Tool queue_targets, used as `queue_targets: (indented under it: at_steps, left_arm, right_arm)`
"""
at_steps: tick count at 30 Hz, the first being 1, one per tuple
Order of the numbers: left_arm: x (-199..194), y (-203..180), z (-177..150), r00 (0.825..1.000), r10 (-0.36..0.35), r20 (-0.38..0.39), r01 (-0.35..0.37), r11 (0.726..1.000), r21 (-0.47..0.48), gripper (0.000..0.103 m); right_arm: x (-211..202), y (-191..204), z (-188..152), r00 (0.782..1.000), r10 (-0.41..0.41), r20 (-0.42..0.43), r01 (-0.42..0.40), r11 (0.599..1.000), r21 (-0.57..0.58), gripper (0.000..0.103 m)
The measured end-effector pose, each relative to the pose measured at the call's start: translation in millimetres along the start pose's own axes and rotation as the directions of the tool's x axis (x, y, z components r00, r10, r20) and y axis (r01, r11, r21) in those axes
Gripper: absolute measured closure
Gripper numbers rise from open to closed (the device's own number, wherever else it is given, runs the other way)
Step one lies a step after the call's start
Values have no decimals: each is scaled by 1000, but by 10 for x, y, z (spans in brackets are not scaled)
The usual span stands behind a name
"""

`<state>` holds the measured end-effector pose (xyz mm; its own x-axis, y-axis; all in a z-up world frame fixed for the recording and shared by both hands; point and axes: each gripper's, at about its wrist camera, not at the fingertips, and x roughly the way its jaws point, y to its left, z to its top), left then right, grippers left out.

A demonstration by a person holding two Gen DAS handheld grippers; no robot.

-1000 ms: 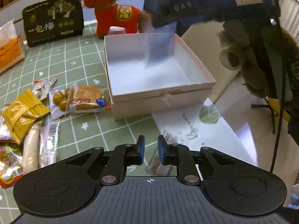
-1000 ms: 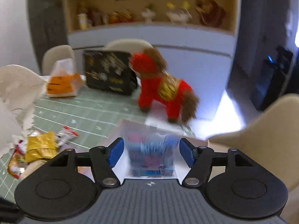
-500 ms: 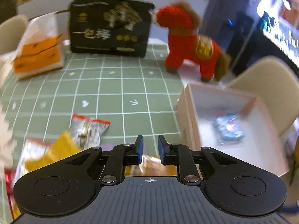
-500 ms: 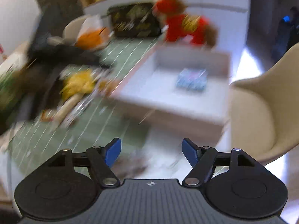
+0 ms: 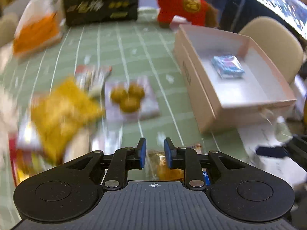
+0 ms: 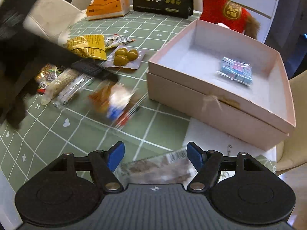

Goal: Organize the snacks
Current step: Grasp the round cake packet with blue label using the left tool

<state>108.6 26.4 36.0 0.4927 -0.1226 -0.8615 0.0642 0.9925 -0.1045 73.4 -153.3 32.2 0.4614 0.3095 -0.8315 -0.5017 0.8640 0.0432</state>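
We are lowering the left gripper (image 5: 155, 152), jaws opening and empty, over the bread packet (image 5: 165, 167) — centre it; right gripper (image 6: 155, 155) wide, empty.

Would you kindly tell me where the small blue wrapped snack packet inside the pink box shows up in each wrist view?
Left wrist view: the small blue wrapped snack packet lies right of centre, upper half, on the floor of the pale pink cardboard box.
Right wrist view: it sits right of centre, in the box's far right part.
Shared landmark: the red plush horse behind the box.
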Motion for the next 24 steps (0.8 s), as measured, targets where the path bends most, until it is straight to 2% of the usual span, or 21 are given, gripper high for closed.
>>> queue_targets:
  at_steps: [4, 6, 7, 10, 13, 15, 17, 19, 20, 21, 22, 23, 24]
  left_arm:
    - [-175, 53, -305, 995, -90, -30, 86, 988, -126, 79]
    - [-284, 23, -409, 993, -119, -25, 114, 983, -144, 79]
    - [-361, 7, -445, 994, -109, -9, 107, 985, -135, 79]
    - [-595, -110, -483, 996, -75, 38, 76, 997, -16, 79]
    - [-649, -304, -505, 995, -101, -17, 102, 979, 174, 79]
    - [-618, -507, -597, 992, -108, -65, 123, 938, 324, 78]
    - [-552, -709, -713, 993, -75, -96, 113, 868, 484, 75]
    - [-507, -908, -846, 996, -19, -82, 67, 774, 629, 73]
    - [-491, -975, -888, 998, 5, -63, 39, 739, 672, 73]
    - [-467, -1024, -897, 999, 25, -42, 12, 721, 693, 73]
    - [-449, -1039, -879, 999, 31, -28, -4, 731, 682, 73]
    - [-418, -1038, -813, 999, 29, -12, -14, 764, 645, 73]
    - [-388, -1023, -729, 1000, 21, -1, -16, 812, 584, 73]
  right_arm:
    - [-61, -138, -217, 998, -61, 7, 61, 998, 13, 30]
    - [-120, -220, -290, 997, -77, 12, 77, 997, 32, 30]
    - [-151, -253, -305, 997, -80, 11, 79, 996, 44, 30]
    - [-292, -376, -353, 999, -28, 34, 25, 995, 92, 30]
    - [-321, -416, -374, 1000, 29, -5, -28, 992, 119, 30]
    - [-279, -399, -379, 999, 35, -20, -32, 991, 129, 30]
    - [-225, -360, -378, 999, 5, -36, -1, 992, 126, 30]
    - [-214, -328, -375, 999, -11, -37, 15, 992, 123, 30]
    - [-213, -321, -376, 999, -14, -38, 19, 992, 123, 30]
    - [-211, -312, -380, 999, -20, -38, 24, 992, 121, 30]
    - [-207, -307, -381, 999, -24, -37, 28, 992, 120, 30]
    - [-204, -299, -385, 999, -30, -37, 35, 992, 119, 30]
    - [-200, -293, -385, 999, -38, -36, 42, 992, 120, 30]
